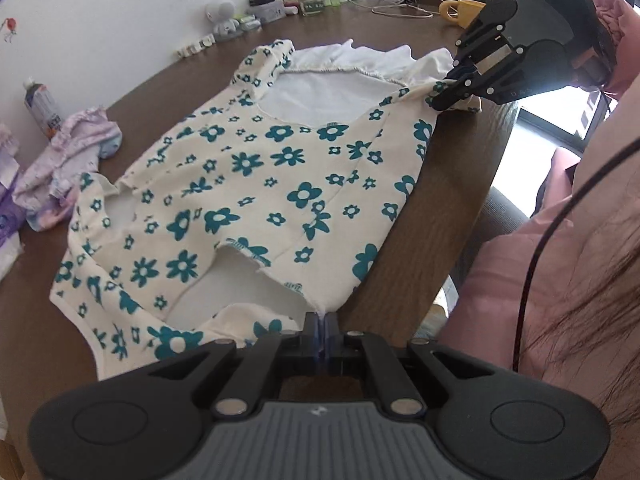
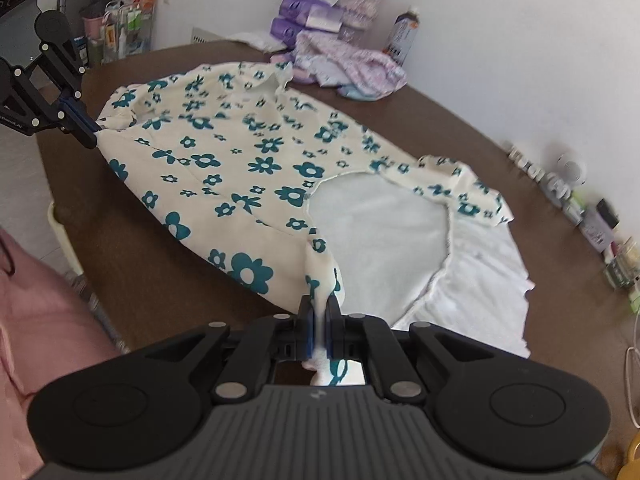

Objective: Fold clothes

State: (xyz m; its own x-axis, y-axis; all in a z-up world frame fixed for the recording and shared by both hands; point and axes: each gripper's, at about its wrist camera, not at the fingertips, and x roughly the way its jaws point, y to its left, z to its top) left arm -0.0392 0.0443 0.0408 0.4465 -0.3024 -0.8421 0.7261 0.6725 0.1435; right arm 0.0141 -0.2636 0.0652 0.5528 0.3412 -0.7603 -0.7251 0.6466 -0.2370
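Note:
A cream garment with teal flowers (image 1: 260, 184) and a white lining lies spread flat on the brown table (image 1: 36, 340). My left gripper (image 1: 322, 320) is shut on the garment's near edge by the table's rim. At the upper right of that view, my right gripper (image 1: 452, 88) is shut on another corner of the cloth. In the right wrist view the floral garment (image 2: 240, 168) stretches away from my right gripper (image 2: 319, 308), which pinches a fold of it. My left gripper (image 2: 90, 132) grips the far left corner there.
A crumpled pile of lilac clothes (image 1: 68, 160) (image 2: 352, 68) lies beside a bottle (image 1: 40, 104) (image 2: 404, 36) near the wall. A yellow mug (image 1: 460, 10), cables and small items line the table's back edge. A person in pink (image 1: 560, 260) stands at the table's side.

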